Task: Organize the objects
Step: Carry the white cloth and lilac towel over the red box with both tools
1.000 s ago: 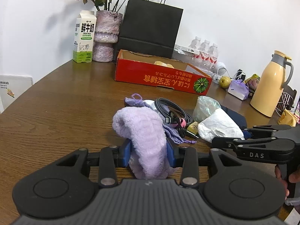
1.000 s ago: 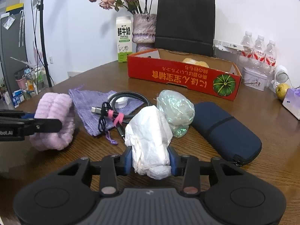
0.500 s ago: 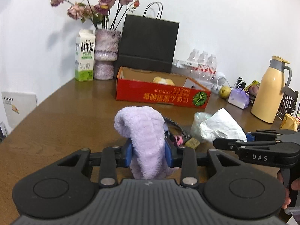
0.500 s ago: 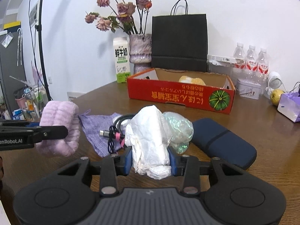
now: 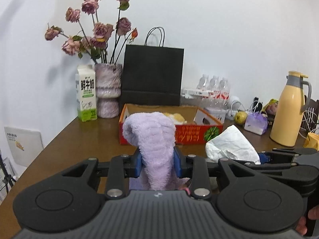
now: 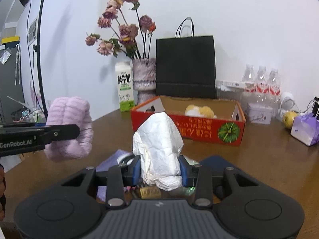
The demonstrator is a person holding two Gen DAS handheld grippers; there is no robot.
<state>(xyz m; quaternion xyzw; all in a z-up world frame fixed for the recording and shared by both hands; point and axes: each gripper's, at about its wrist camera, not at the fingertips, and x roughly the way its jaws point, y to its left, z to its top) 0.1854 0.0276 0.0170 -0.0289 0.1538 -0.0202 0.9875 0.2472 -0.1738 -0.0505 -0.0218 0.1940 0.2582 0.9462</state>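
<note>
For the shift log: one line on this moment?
left gripper: shut on purple towel | right gripper: shut on white bundle | both off table

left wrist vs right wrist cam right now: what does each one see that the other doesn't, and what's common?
Left wrist only: the yellow thermos jug at far right.

Right wrist only: the light stand at left and the dark blue pouch on the table.

Both: the left claw shut on the purple fleece cloth, the right claw shut on the white crumpled bag, the red box, the black paper bag.

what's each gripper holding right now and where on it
The left gripper pinches the fluffy lilac cloth across its lower part; the right gripper clamps the crumpled white bundle around its lower half.
</note>
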